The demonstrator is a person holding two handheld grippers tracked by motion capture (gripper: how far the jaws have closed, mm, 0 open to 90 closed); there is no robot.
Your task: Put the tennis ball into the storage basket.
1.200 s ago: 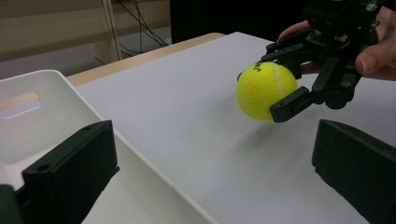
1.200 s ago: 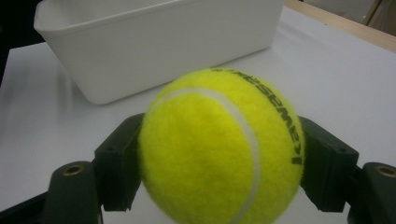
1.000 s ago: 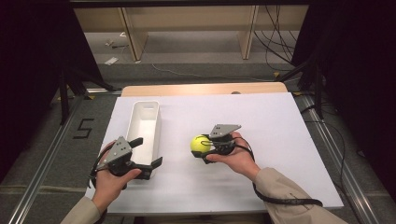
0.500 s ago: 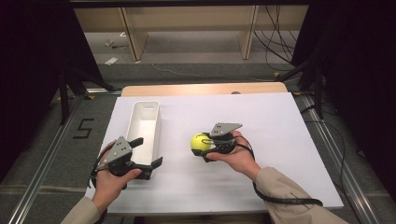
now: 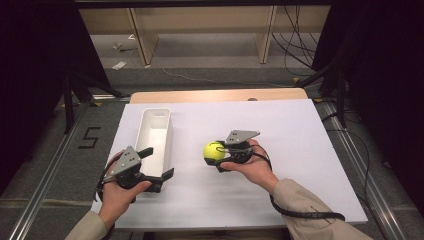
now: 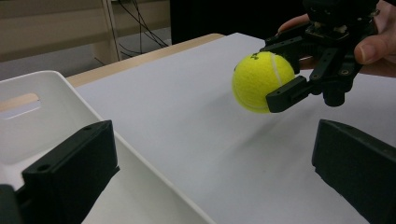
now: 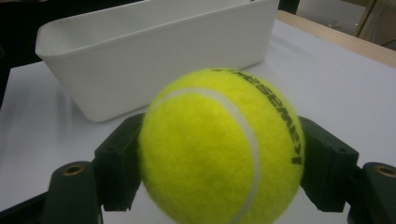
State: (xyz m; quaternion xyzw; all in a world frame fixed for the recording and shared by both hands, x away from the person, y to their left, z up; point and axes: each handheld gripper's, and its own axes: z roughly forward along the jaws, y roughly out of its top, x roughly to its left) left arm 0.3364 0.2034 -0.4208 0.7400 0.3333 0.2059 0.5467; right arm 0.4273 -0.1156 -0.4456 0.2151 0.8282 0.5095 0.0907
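Tennis ball (image 5: 213, 151) in R gripper (image 5: 220, 155) jaws

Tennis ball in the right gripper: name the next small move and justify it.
Probably carry the tennis ball leftward over the white bin. The right gripper is shut on it, clear of the table; the bin looks empty, and the left gripper stands open at its near end.
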